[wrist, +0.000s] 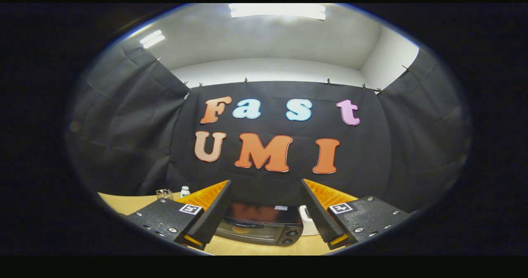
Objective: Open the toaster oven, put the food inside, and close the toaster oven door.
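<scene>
A black toaster oven [260, 226] stands on the wooden table [123, 203], seen through the gap between my fingers and some way beyond them. Its glass door looks closed, with a handle across the front and two round knobs [292, 236] at its right side. My gripper [264, 187] is open, fingers spread wide, nothing between them, held above the table and well short of the oven. Something orange shows dimly behind the oven glass; I cannot tell what it is.
A white object [307, 224] stands just right of the oven, partly hidden by my right finger. At the far left of the table stand a small clear container [164, 194] and a white bottle with a green cap [185, 191]. Black cloth walls close the booth.
</scene>
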Motion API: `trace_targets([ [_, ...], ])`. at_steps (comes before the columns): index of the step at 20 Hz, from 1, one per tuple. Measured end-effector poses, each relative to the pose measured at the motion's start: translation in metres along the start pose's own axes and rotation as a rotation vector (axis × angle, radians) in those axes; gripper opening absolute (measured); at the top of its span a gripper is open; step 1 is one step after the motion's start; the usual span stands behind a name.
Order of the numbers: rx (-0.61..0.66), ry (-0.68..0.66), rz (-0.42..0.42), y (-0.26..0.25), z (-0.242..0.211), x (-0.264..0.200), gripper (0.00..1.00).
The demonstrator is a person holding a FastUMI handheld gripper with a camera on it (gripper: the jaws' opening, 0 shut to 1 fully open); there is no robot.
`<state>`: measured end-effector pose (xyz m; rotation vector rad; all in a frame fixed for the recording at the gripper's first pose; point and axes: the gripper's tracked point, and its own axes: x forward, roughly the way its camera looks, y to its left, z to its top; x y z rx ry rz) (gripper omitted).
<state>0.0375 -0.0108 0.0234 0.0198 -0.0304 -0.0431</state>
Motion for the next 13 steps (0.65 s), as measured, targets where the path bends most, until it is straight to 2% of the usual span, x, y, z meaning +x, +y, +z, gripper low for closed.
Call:
trace_targets([
  [13,0.047,-0.023,0.013,-0.002,0.018,-0.002,0.96],
])
